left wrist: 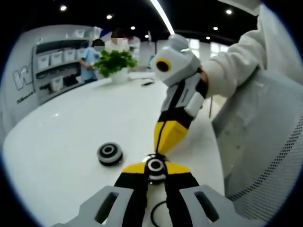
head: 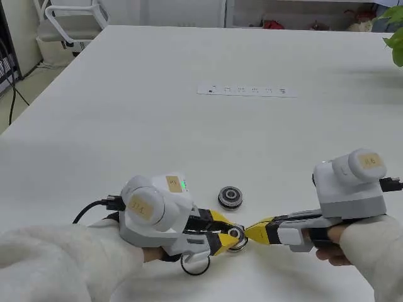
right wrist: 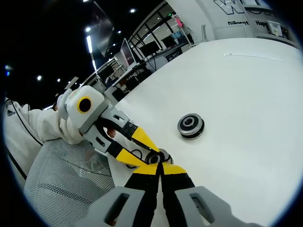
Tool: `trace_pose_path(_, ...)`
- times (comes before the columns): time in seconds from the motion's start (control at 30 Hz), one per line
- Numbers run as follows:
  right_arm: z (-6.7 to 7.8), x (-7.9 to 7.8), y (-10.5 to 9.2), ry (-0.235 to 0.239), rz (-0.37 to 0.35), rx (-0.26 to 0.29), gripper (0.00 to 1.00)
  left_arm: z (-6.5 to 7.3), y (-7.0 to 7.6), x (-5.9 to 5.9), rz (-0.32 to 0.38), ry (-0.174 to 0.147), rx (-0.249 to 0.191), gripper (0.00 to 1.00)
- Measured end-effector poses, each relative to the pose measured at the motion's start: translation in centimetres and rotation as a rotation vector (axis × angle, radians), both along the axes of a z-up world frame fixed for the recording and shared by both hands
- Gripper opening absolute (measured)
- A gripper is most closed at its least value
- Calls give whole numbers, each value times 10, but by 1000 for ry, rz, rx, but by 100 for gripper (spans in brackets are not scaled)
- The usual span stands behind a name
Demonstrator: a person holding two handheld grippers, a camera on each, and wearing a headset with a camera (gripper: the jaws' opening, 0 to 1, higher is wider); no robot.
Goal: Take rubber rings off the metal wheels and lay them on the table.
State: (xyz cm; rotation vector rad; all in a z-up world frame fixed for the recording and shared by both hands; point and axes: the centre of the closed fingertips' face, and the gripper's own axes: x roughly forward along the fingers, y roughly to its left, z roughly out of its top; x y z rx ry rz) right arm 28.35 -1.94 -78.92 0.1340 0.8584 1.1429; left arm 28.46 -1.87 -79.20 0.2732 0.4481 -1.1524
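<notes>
In the head view, the left gripper (head: 232,240) lies low over the near edge of the table (head: 189,138). Its yellow-tipped jaws are clamped on a wheel (head: 237,238). The right gripper (head: 247,233) comes in from the other side, and its tips meet that wheel's edge. A second wheel (head: 230,196) lies flat on the table just beyond the two grippers. A loose black ring (head: 195,265) lies on the table right under the left gripper's body. A white strip (head: 245,90) lies far up the table, and a chair (head: 69,16) stands past the far left corner.

In the left gripper view, the left gripper (left wrist: 155,170) pinches the wheel (left wrist: 155,165) from both sides. The right gripper (left wrist: 160,150) points down at it from above, with its jaws pressed together at the wheel's top rim. Whether they nip the rubber cannot be told. The second wheel (left wrist: 110,153) sits apart to the left, and part of the ring (left wrist: 155,213) shows at the bottom between the jaws. A plant (left wrist: 113,61) stands at the table's far end.

In the right gripper view, the right gripper (right wrist: 161,167) has its jaws brought together, with no gap showing. Their tips touch the wheel (right wrist: 156,157), which the left gripper (right wrist: 152,159) holds as it enters from the left. The second wheel (right wrist: 191,126) lies flat farther out, well clear of both.
</notes>
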Motion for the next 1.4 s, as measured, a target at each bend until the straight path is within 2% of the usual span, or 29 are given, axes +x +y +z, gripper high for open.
trace_pose_path(1.4, 6, -4, 6, -15, 36, 31, 0, 0, 0, -1, 1, 3, -3, 14)
